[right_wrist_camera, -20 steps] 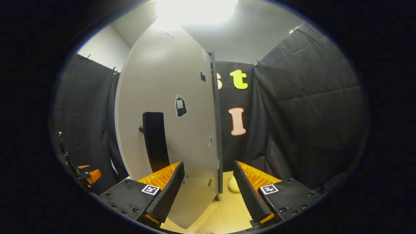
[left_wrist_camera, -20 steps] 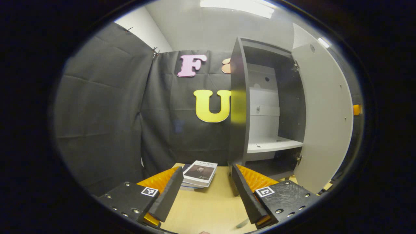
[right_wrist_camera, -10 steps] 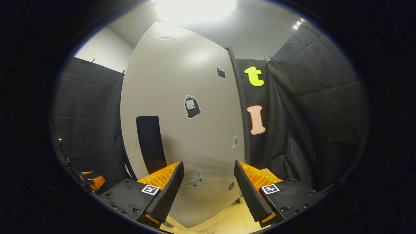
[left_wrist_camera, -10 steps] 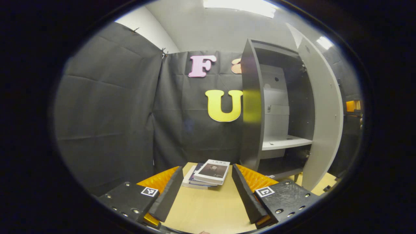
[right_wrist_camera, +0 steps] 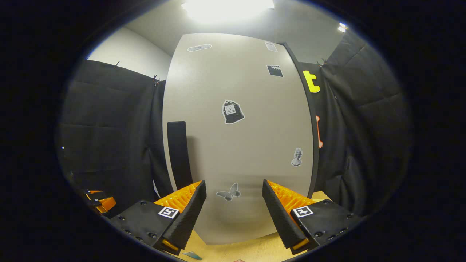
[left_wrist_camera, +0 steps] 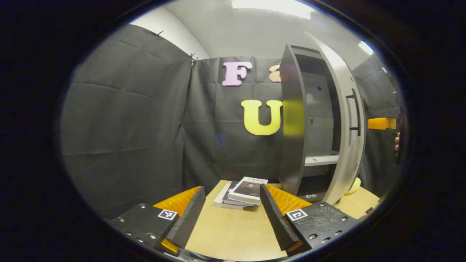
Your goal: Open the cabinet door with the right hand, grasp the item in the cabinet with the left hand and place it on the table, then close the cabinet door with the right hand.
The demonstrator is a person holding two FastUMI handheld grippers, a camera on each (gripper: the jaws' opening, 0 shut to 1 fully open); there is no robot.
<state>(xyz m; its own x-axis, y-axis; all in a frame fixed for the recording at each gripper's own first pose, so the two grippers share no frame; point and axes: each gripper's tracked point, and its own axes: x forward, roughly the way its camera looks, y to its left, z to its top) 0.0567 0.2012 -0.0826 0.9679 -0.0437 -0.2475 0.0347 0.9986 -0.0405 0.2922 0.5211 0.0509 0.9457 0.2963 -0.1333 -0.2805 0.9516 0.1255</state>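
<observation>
Your cabinet door [right_wrist_camera: 240, 145] has swung from wide open to nearly shut over the last second; one last push should finish the task. The books [left_wrist_camera: 242, 191] lie on the desk [left_wrist_camera: 233, 233]. Both your right gripper [right_wrist_camera: 235, 214] and left gripper [left_wrist_camera: 231, 214] have released, empty jaws.

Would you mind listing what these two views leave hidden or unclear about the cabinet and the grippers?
- Left gripper view: the nearly shut cabinet door hides most of the cabinet interior.
- Left gripper view: a pale yellow thing is mostly hidden by the door's bottom edge; what it is cannot be told.
- Right gripper view: the door hides the cabinet behind it, so full closure cannot be told.
- Right gripper view: contact of the right gripper with the door is unclear.
</observation>
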